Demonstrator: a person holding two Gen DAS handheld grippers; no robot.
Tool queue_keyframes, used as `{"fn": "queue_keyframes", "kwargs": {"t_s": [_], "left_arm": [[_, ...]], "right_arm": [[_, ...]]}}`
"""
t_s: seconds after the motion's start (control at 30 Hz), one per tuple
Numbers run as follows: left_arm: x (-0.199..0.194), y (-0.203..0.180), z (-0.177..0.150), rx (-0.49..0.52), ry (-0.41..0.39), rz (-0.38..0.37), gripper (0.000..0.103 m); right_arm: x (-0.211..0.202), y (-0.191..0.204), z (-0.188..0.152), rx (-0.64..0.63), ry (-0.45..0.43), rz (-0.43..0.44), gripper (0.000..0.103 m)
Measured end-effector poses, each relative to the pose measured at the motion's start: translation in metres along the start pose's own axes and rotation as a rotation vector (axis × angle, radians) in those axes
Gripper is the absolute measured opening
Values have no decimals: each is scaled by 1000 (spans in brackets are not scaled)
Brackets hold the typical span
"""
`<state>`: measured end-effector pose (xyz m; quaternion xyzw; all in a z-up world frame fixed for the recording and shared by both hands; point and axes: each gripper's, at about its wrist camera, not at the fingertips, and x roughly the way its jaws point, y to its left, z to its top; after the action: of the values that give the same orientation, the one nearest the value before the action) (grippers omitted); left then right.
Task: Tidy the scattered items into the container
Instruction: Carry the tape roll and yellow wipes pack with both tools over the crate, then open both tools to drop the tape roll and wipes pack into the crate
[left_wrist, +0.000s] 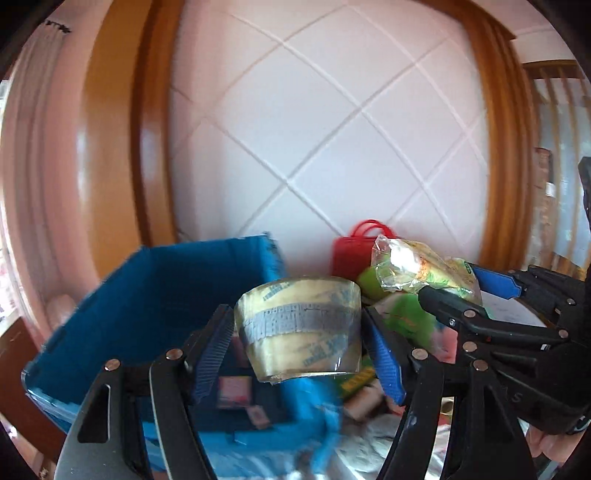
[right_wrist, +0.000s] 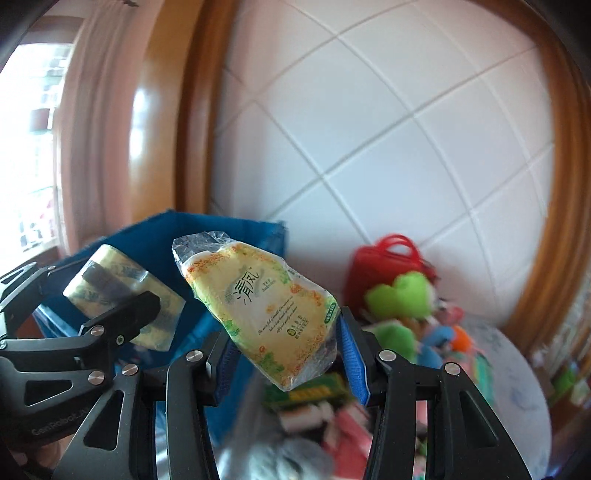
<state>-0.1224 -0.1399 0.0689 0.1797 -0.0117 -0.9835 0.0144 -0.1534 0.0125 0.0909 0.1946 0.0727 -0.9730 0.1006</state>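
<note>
Container: blue bin (left_wrist: 155, 295), one, open-topped, lower left of the left wrist view; left of centre behind the grippers in the right wrist view
Left gripper (left_wrist: 299, 325): tilted slightly down, lifted above the bin's near corner, blue pads clamped on a tape roll (left_wrist: 299, 325)
Tape roll: one, clear-yellowish with blue print, gripped across its width, hole facing up; seen again at middle left of the right wrist view
Right gripper (right_wrist: 284, 354): tilted slightly down, narrow, closed on a tissue pack (right_wrist: 266, 314)
Tissue pack: one, yellow and green in clear wrap, sticking up and leftward out of the jaws, in front of the bin's right edge
Both grippers: side by side, close together, each visible in the other's camera
Remaining clutter: blurred heap at lower right of both views; one red basket (right_wrist: 384, 266) against the tiled wall (right_wrist: 369, 129), green plush toy (right_wrist: 402, 291) in front of it; the rest too smeared to count
Hand: fingers showing at the lower right edge of the left wrist view
</note>
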Motion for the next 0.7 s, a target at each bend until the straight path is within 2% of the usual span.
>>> {"fn": "queue_keyframes", "kwargs": {"t_s": [0.2,0.27,0.43,0.6,0.7], "left_arm": [[35,68,15,-34,67,118,70],[47,90,22,-31,88,144,70],[88,152,43,-16,169,149,70],[155,214,62,-3,354,145,70],[204,231,51,28,494,142,70]], "right_arm": [[59,52,44,-72,35,124,49],[75,73,58,-92,41,137,49],[129,117,102,-80,93,182,49],[214,155,130,-62,215,164,49],[268,173,121,-62,330,131,49]]}}
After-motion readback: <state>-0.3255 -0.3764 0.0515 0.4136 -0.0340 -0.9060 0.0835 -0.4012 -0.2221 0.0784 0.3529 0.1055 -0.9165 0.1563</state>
